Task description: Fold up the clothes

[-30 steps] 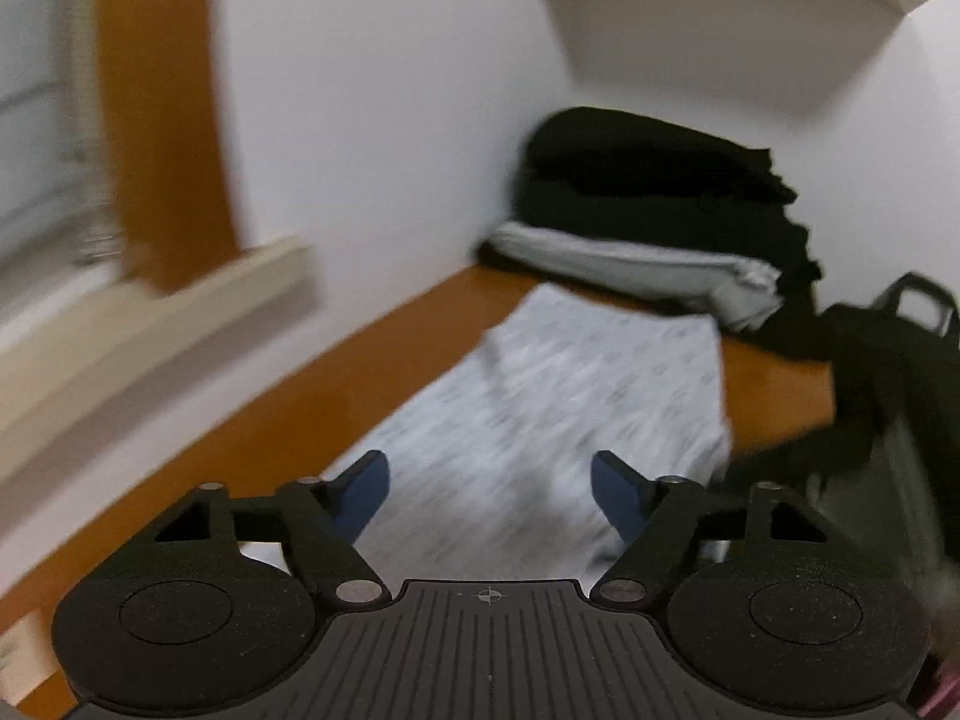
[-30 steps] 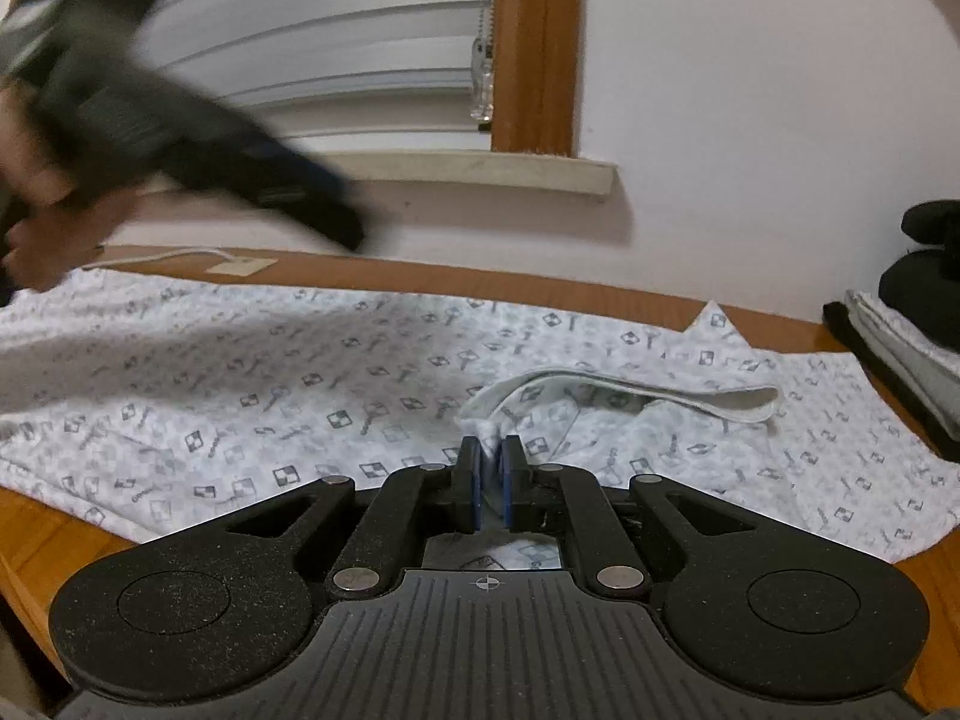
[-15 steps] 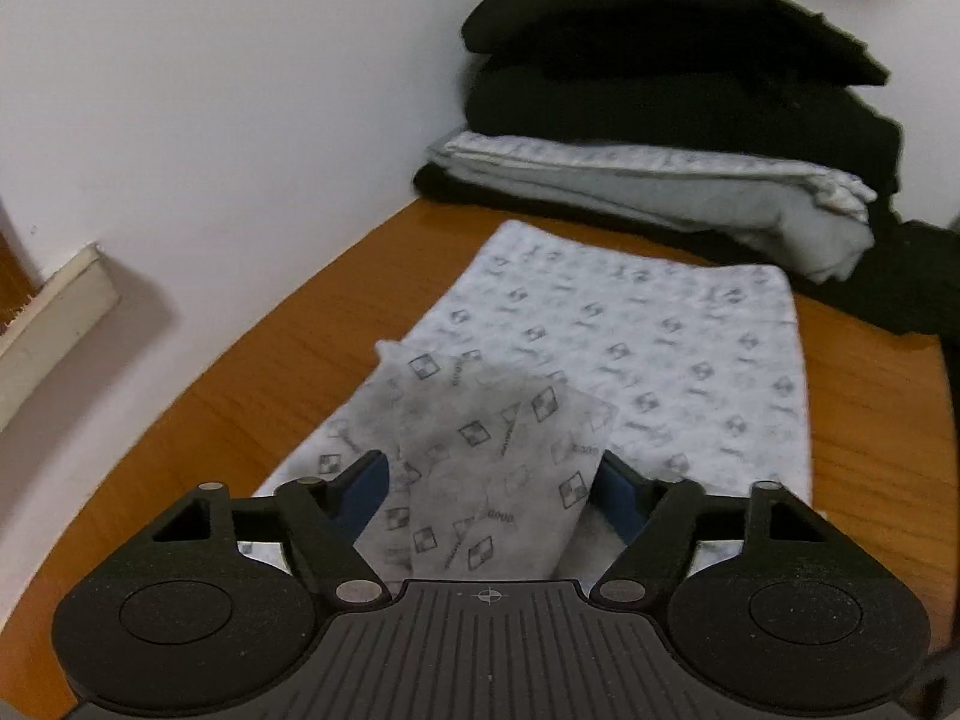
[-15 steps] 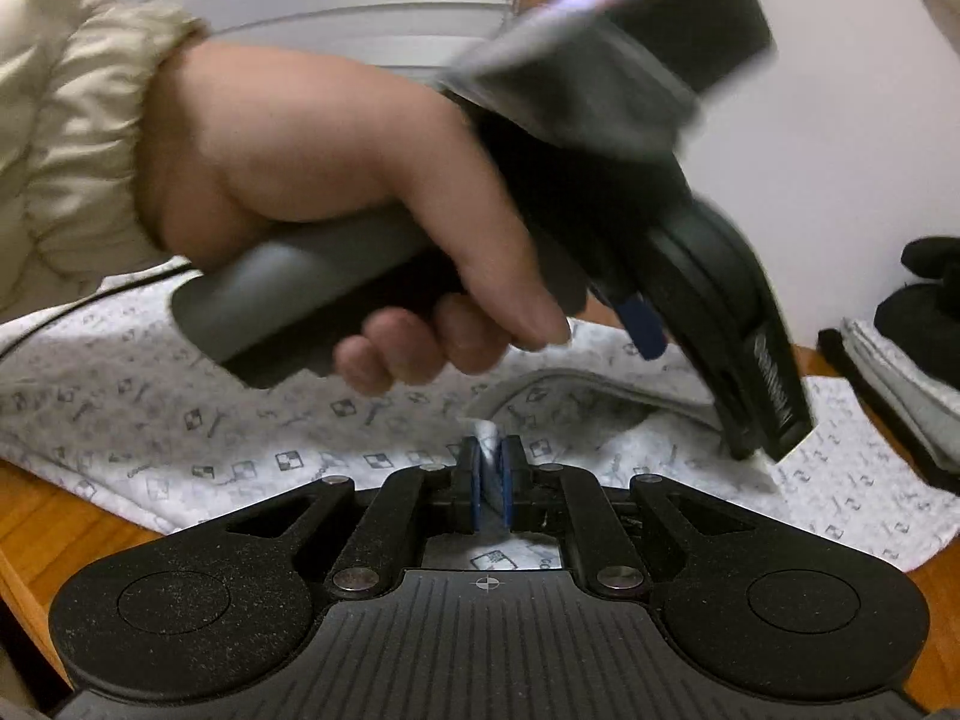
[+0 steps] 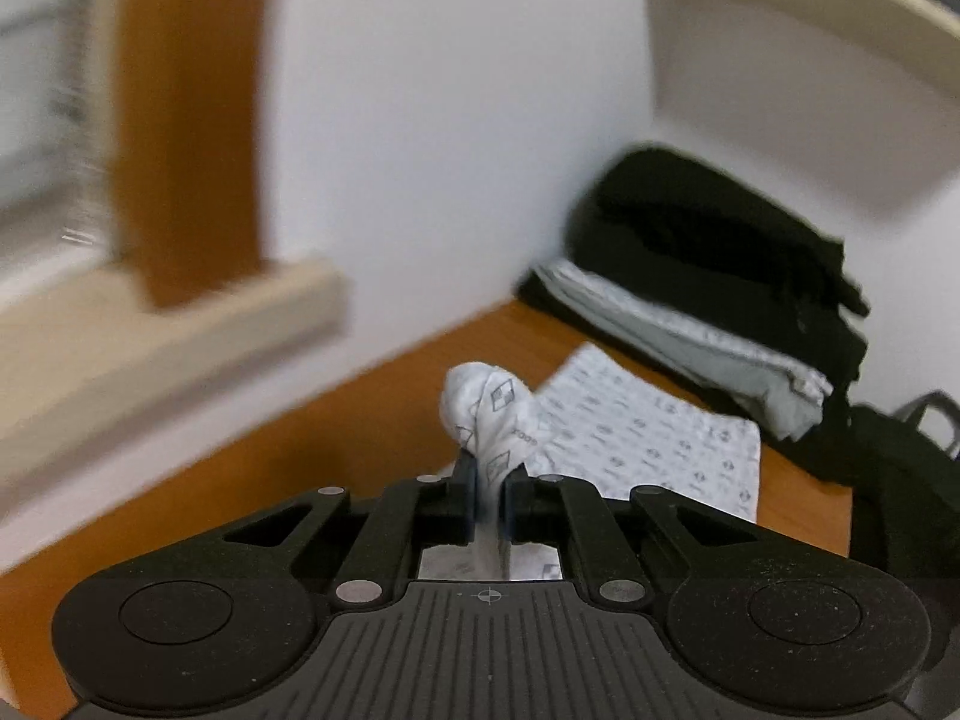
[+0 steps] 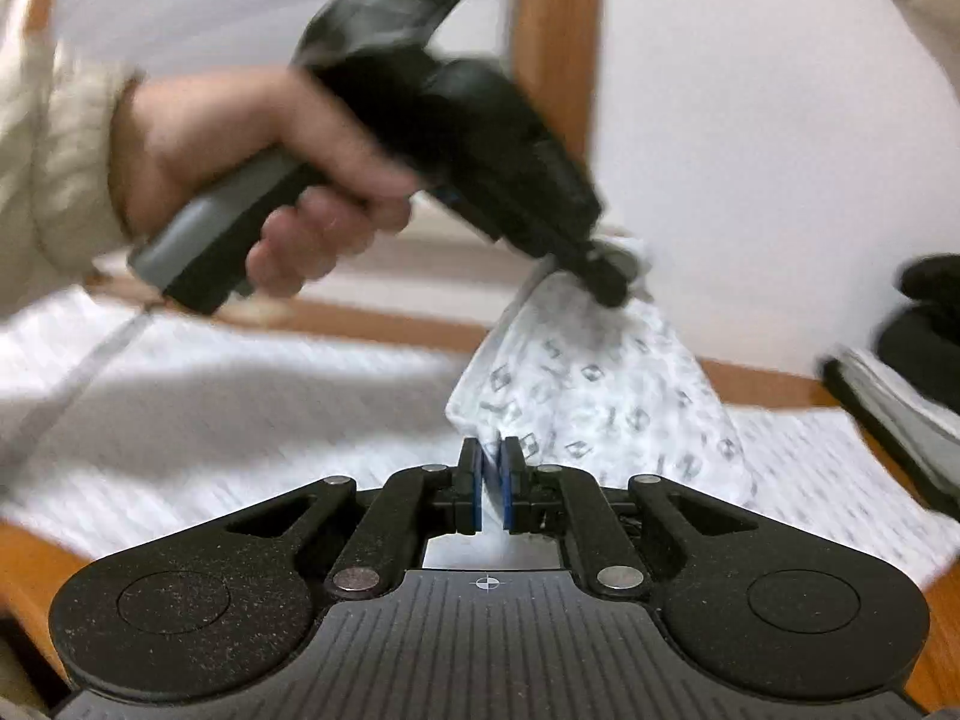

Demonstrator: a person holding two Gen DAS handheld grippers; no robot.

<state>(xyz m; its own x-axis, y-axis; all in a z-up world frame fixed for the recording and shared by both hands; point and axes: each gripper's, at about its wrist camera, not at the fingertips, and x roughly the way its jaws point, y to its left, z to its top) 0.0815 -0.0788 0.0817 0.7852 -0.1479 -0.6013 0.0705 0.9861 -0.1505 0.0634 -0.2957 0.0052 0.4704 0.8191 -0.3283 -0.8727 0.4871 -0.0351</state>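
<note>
A white garment with a small dark printed pattern (image 6: 240, 396) lies spread on the wooden table (image 5: 372, 420). My left gripper (image 5: 489, 495) is shut on a bunched fold of the garment (image 5: 489, 408), lifted off the table. In the right wrist view the left gripper (image 6: 606, 285), held by a hand (image 6: 258, 168), pulls a raised flap of the garment (image 6: 588, 384) upward. My right gripper (image 6: 492, 480) is shut on the garment's near edge, just below that flap.
A stack of folded black and grey clothes (image 5: 720, 276) sits at the table's far right corner against the wall. A black bag (image 5: 900, 468) stands beside it. A wooden window frame (image 5: 186, 120) and sill (image 5: 150, 348) run along the wall behind.
My left gripper has shut on the garment's fold and lifted it off the table. The right gripper stays shut on the near edge.
</note>
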